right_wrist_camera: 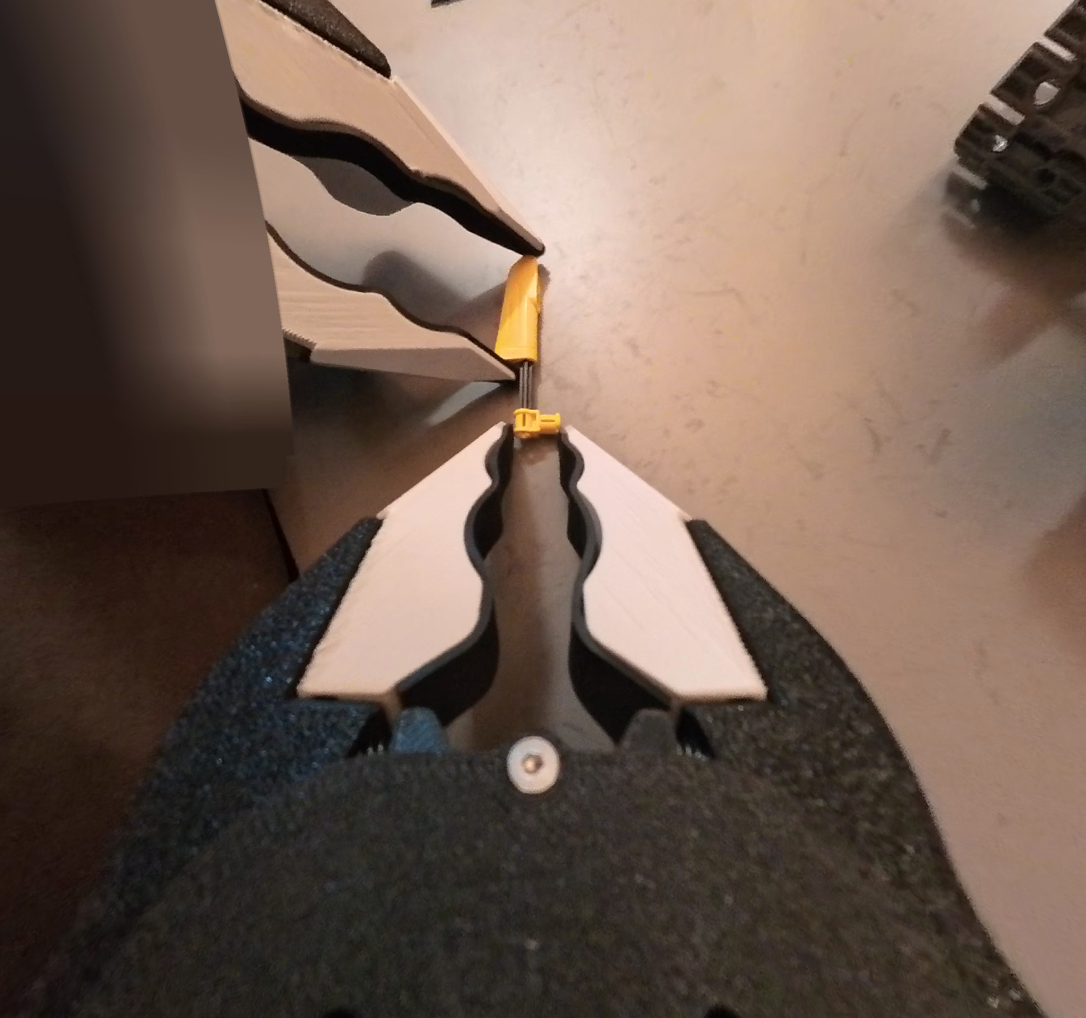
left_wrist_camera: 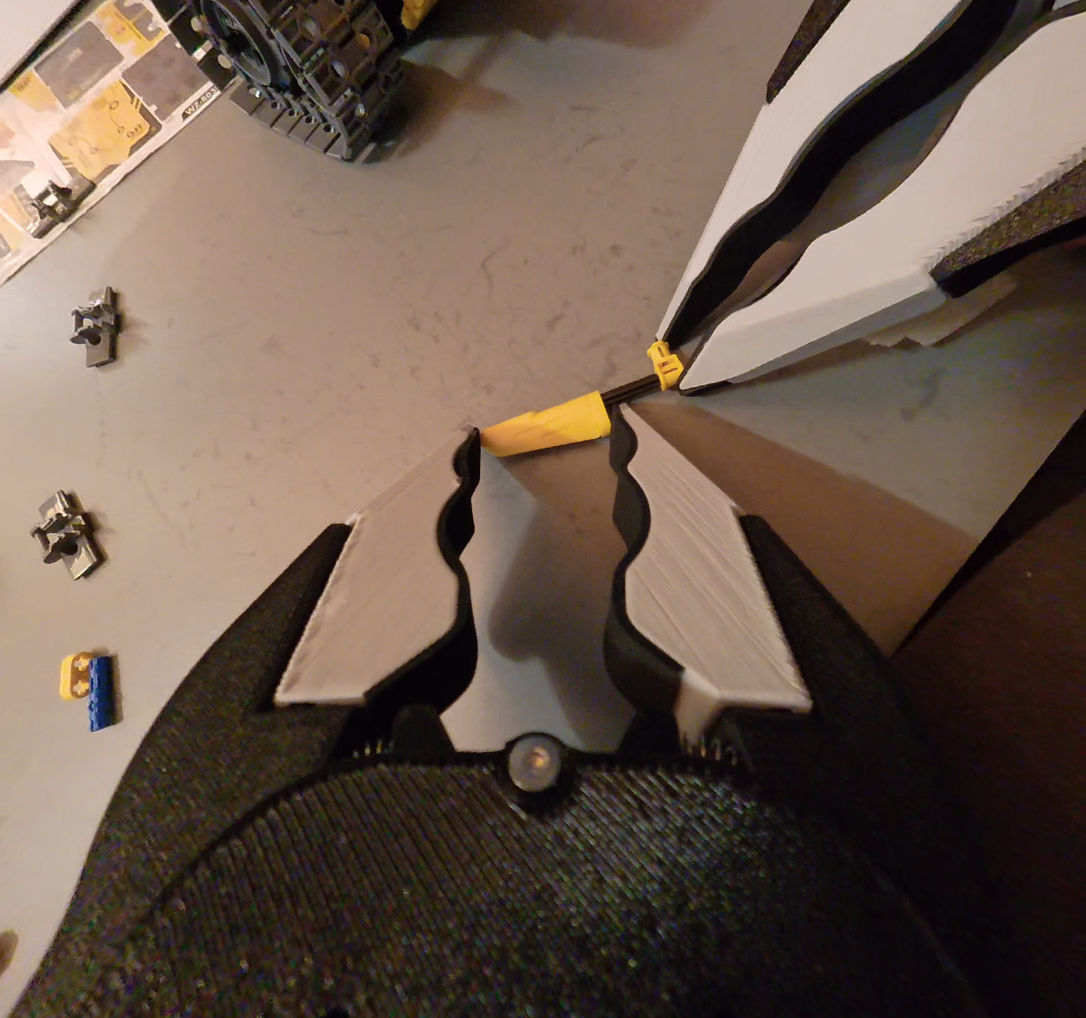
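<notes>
Our left gripper [left_wrist_camera: 543, 431] clamps the yellow tube [left_wrist_camera: 549, 424]; at one o'clock, our right gripper [right_wrist_camera: 533, 428] pinches its yellow clip [right_wrist_camera: 533, 422]. Printed sheet [left_wrist_camera: 76, 125] at ten o'clock.

1. We see a smooth, matt grey table [left_wrist_camera: 352, 296] with faint marbled veining
2. The left gripper [left_wrist_camera: 543, 437] has ridged, printed-looking pale plastic fingers [left_wrist_camera: 388, 566] on a grainy black body
3. The yellow cylinder [left_wrist_camera: 549, 422] looks like smooth, slightly glossy plastic
4. The printed sheet [left_wrist_camera: 76, 125] looks like paper
</notes>
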Action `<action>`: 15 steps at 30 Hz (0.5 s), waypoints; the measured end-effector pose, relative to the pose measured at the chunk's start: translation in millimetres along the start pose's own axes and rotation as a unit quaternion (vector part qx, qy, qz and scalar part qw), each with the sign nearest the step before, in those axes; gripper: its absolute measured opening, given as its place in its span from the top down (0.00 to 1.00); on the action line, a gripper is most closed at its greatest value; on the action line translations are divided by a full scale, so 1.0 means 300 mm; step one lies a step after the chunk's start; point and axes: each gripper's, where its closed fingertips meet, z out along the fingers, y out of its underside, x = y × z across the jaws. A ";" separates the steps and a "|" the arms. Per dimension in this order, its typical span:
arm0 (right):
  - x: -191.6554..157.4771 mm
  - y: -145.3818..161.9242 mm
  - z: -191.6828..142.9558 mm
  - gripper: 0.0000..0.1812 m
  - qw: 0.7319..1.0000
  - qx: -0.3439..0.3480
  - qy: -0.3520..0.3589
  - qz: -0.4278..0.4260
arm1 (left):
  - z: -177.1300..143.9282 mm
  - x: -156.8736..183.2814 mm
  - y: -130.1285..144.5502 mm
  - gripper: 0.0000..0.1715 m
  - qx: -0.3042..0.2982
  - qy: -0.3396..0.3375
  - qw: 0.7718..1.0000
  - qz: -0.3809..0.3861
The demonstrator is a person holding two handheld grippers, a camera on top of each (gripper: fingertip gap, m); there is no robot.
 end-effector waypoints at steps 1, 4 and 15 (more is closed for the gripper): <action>0.000 0.000 0.000 0.92 1.000 0.000 -0.002 0.003 | 0.000 0.001 0.000 0.75 0.000 0.000 1.000 0.001; -0.001 0.000 0.000 0.92 1.000 0.001 -0.005 0.006 | 0.000 0.001 0.000 0.75 0.000 0.000 1.000 0.001; -0.001 0.004 0.004 0.92 0.997 -0.012 0.048 -0.061 | 0.000 0.001 0.000 0.75 0.000 0.013 1.000 -0.013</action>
